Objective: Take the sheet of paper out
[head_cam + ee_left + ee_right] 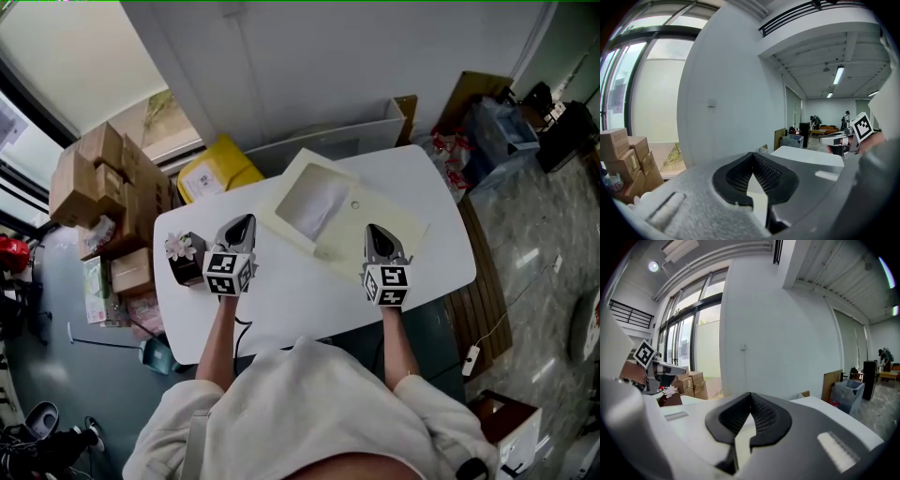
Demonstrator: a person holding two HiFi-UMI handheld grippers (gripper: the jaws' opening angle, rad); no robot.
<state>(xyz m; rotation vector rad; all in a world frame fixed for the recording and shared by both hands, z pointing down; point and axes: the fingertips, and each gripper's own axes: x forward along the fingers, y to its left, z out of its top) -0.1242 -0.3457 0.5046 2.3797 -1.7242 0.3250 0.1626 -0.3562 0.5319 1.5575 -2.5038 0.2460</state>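
My left gripper (246,221) and right gripper (373,231) are squeezed together, empty. I should open one wide, then gently pinch the white paper sheet (314,208) in the flat cream envelope (398,217).

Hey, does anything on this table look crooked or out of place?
Only the cream envelope: it lies diagonally across the white table, and its far corner appears to overhang the back edge. The small flower pot stands upright; nothing is spilled.
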